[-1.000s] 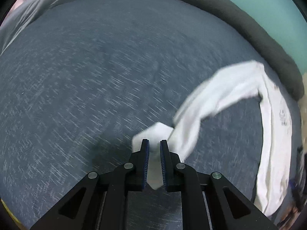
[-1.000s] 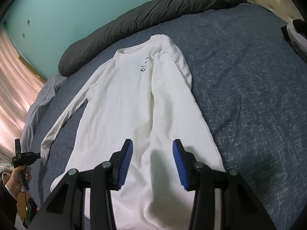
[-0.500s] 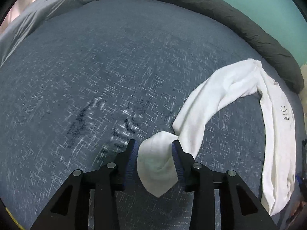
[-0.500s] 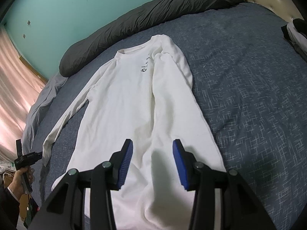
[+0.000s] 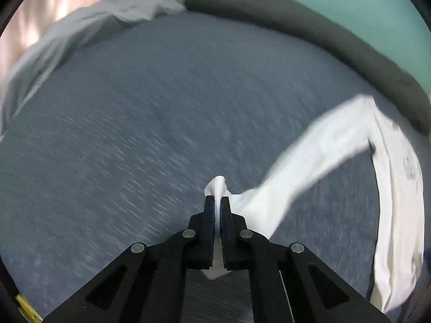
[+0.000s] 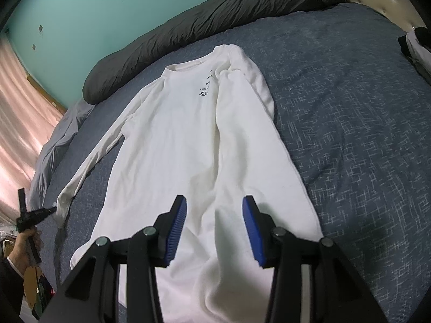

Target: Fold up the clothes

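**Cuff pinched, sleeve lifting**

Closing since half a second ago, the left hand-held gripper point(image 5: 217, 202) now clamps the sleeve cuff point(image 5: 216, 185) of the white long-sleeved shirt point(image 6: 204, 134) — the sleeve has risen off the blue bed point(image 6: 350, 134). Over the shirt's hem the right hand-held gripper point(image 6: 214, 215) hangs unmoved, its jaws apart and empty. Across the bed the shirt lies flat, collar toward the dark pillow point(image 6: 215, 10).

I see white shirt point(image 6: 188, 140) – soft matt cloth; bed cover point(image 6: 350, 123) – rough woven blue; tool pads point(image 6: 176, 231) ribbed.
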`<state>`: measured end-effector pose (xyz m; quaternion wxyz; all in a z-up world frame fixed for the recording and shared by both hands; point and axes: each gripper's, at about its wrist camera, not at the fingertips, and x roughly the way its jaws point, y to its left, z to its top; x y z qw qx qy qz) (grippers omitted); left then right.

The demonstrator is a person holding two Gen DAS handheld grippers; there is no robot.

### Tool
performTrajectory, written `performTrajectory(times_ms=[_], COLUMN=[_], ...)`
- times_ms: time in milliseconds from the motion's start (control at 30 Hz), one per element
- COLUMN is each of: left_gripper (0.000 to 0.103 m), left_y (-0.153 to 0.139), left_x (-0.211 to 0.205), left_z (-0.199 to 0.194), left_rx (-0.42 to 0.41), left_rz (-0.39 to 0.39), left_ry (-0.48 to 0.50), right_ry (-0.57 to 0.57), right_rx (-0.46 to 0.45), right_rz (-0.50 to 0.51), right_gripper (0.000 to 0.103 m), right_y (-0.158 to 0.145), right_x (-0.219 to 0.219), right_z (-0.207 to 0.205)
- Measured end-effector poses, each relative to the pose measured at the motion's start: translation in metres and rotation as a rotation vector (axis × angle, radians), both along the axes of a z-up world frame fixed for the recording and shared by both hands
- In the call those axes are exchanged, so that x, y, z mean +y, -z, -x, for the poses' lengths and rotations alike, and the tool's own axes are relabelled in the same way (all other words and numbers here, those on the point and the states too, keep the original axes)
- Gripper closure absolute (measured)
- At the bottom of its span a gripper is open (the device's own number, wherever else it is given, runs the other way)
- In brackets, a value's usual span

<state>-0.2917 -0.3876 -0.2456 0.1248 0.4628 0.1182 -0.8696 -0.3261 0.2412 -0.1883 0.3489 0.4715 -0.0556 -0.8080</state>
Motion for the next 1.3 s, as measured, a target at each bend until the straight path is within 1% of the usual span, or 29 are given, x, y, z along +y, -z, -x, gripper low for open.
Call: performTrajectory(times_ms=[167,300,600,633,700,800,867,933,1000,1033,1133,1233,1300], left_gripper=[0.099,0.099,0.099,0.099,0.099,0.098,0.096,0.093,0.083,0.074,0.070,0.069,0.069], left_y=[-0.017,-0.015,-0.001,0.002,0.012,0.020,0.025,0.027,0.027,0.027,0.021,0.023,0.029], left_x=[-0.026,-0.039,-0.072,-0.076,-0.086,-0.096,-0.099,-0.104,-0.109,-0.111,-0.116,-0.120,-0.121], left_z=[0.003,0.014,0.047,0.051,0.058,0.061,0.062,0.060,0.058,0.057,0.047,0.043,0.042], left_rx=[0.035,0.041,0.035,0.033,0.021,0.026,0.025,0.038,0.047,0.048,0.071,0.054,0.042], left_rz=[0.020,-0.001,-0.016,-0.027,-0.074,-0.098,-0.099,-0.120,-0.133,-0.135,-0.151,-0.142,-0.165], left_ry=[-0.070,-0.102,-0.137,-0.134,-0.144,-0.158,-0.156,-0.164,-0.174,-0.178,-0.187,-0.192,-0.181], right_ry=[-0.001,-0.003,0.000,-0.001,-0.002,-0.011,-0.020,-0.024,-0.030,-0.032,-0.036,-0.033,-0.031], right_rx=[0.000,0.002,0.031,0.032,0.034,0.041,0.049,0.053,0.055,0.056,0.058,0.060,0.061], right_rz=[-0.006,-0.014,-0.038,-0.043,-0.053,-0.059,-0.063,-0.065,-0.065,-0.066,-0.070,-0.065,-0.061], right_gripper=[0.059,0.059,0.059,0.059,0.059,0.059,0.059,0.059,0.059,0.059,0.059,0.059,0.059], right_y=[0.001,0.001,0.004,0.005,0.007,0.008,0.009,0.009,0.010,0.010,0.010,0.008,0.007], right_x=[-0.002,-0.004,-0.009,-0.010,-0.013,-0.018,-0.021,-0.023,-0.025,-0.026,-0.027,-0.025,-0.025], right_z=[0.000,-0.001,-0.001,-0.001,0.000,-0.002,-0.004,-0.004,-0.006,-0.006,-0.007,-0.008,-0.009])
